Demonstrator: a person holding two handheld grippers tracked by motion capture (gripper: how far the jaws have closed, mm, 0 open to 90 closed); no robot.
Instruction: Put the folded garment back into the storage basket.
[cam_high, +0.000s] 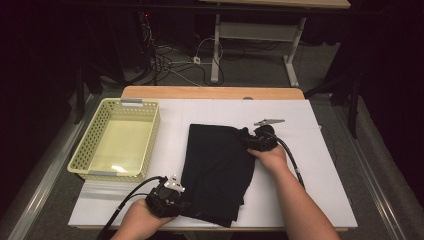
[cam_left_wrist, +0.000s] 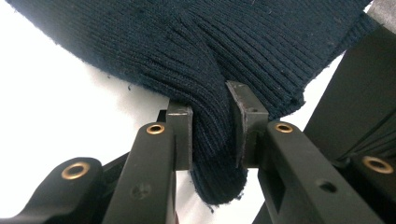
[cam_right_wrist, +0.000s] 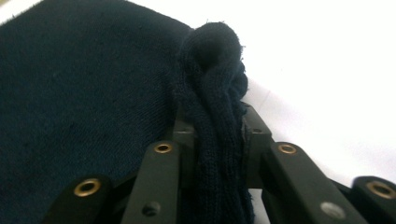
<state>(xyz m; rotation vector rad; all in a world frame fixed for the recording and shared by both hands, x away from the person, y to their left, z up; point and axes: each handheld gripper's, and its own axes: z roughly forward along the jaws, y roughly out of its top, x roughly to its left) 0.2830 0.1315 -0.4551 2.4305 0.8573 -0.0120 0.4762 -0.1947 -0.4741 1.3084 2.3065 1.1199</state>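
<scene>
both tongs (cam_high: 186, 204) (cam_high: 246, 136) pinch the dark knit garment (cam_high: 217, 167), seemingly folded.

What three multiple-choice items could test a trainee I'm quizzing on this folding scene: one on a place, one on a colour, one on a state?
1. Where is the yellow basket?
A. left of the dark knit garment
B. on top of it
C. right of it

2. What colour is the garment?
A. white
B. dark navy
C. red

3. How is the right gripper?
A. open above the table
B. shut on the basket rim
C. shut on bunched knit fabric

Key: 1 A, the high view shows the basket left of the cloth. 2 B, both gripper views show dark navy knit. 3 C, fabric is pinched between its jaws.
</scene>
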